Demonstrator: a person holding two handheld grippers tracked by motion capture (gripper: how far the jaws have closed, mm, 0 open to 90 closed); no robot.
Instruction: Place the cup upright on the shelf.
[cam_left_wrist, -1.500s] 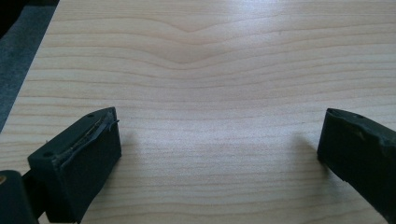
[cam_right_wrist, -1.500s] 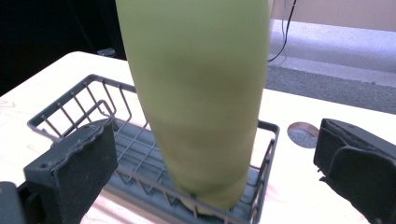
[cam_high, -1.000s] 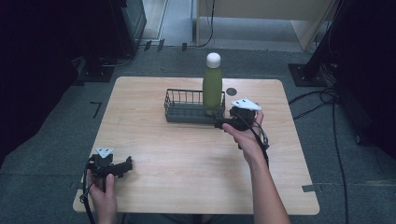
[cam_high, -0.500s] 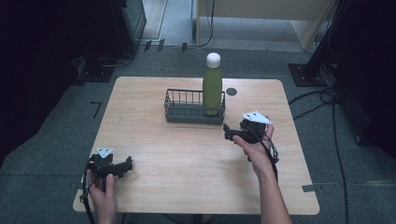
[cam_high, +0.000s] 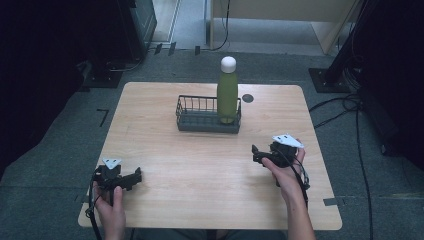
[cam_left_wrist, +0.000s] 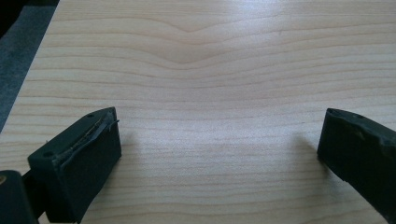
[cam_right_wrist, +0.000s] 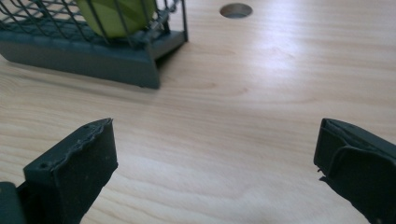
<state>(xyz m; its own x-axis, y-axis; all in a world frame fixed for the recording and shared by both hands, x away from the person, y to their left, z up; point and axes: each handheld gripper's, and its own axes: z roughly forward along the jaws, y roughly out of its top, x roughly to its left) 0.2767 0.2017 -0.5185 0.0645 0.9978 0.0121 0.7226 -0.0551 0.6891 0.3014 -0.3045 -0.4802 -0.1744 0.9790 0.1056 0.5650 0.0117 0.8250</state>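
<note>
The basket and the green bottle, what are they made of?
The basket looks like thin metal wire coated dark grey and matt: the right gripper view shows crossed rods above a solid rim. The bottle has a smooth, even green body with a soft sheen and a white cap. It could be painted metal or plastic; the pictures leave that open.

Light wooden counter (cam_high: 200, 165) with a dark wire basket (cam_high: 200, 116) resting near its far edge, centre.
</note>
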